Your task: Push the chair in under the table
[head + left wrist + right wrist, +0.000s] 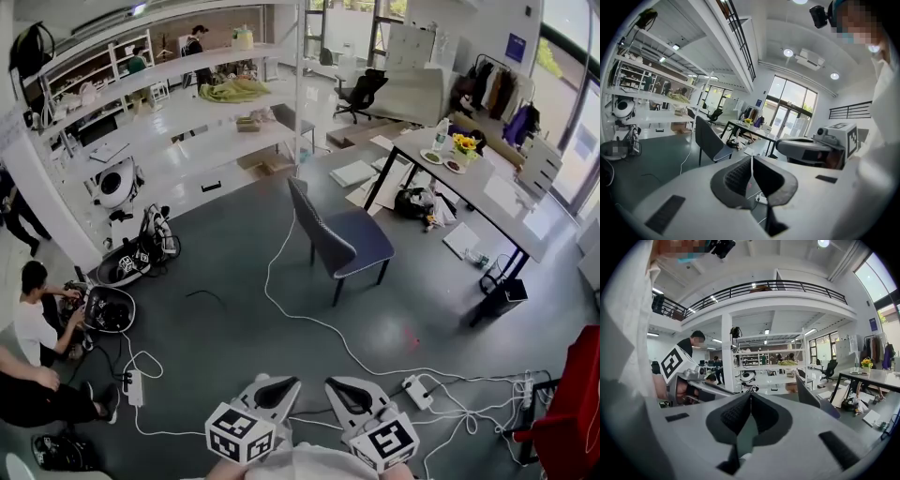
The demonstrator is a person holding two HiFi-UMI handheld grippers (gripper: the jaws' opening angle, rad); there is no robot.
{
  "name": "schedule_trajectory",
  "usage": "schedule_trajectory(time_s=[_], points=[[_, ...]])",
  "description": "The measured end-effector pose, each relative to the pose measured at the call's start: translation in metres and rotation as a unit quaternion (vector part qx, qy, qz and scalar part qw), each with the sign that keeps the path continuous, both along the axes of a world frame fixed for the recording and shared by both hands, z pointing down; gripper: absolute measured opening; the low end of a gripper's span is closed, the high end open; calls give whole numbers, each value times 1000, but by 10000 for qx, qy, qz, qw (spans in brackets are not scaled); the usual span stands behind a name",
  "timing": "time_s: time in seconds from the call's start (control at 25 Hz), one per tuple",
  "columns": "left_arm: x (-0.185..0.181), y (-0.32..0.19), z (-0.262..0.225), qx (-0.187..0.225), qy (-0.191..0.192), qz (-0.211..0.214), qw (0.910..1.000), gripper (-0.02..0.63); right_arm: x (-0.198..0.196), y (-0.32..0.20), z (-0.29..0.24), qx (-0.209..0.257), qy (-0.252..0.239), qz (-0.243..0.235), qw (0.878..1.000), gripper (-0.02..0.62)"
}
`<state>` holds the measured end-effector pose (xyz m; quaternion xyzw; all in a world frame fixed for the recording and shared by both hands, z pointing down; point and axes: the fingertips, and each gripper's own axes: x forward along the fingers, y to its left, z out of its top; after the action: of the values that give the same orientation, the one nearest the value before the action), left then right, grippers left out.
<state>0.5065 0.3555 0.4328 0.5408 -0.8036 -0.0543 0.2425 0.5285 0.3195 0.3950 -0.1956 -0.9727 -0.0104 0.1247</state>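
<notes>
A dark blue chair (342, 239) stands on the grey floor, pulled out from the long white table (487, 187) at the right, with its back turned away from the table. Both grippers are low at the bottom of the head view, well short of the chair. My left gripper (281, 382) is shut with nothing in it, and so is my right gripper (336, 384) beside it. In the left gripper view the chair (708, 140) shows beyond the closed left gripper (751, 159). The right gripper view has the chair (811, 397) to the right of the closed right gripper (751, 397).
A white cable (309, 319) runs over the floor from the chair to a power strip (417, 392). White shelves (187, 122) line the left. People sit on the floor at the far left (37, 319). Bags (417, 202) lie under the table. Something red (572, 412) stands at the right edge.
</notes>
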Motion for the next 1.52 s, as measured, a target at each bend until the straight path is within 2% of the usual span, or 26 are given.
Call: schedule_trajectory(time_s=[0.12, 0.32, 0.6, 0.76, 1.04, 1.28, 1.52], points=[[-35, 4, 3, -66, -30, 36, 10000, 23, -37, 4, 3, 25, 56, -19, 10000, 3], [-106, 16, -6, -43, -27, 139, 9999, 23, -109, 24, -8, 0, -121, -97, 9999, 3], [-206, 31, -28, 136, -145, 240, 9995, 23, -213, 45, -25, 27, -338, -17, 9994, 3], [-252, 35, -37, 188, -349, 338, 9986, 23, -261, 56, -31, 88, -440, 11, 9990, 3], [-302, 49, -22, 192, -116, 242, 9995, 23, -303, 58, -19, 153, -227, 135, 9995, 3], [-332, 47, -1, 107, 196, 249, 9994, 23, -329, 40, -6, 12, -51, 468, 9989, 3], [-379, 31, 2, 68, 191, 262, 9995, 23, -382, 21, -4, 13, -95, 487, 9988, 3]])
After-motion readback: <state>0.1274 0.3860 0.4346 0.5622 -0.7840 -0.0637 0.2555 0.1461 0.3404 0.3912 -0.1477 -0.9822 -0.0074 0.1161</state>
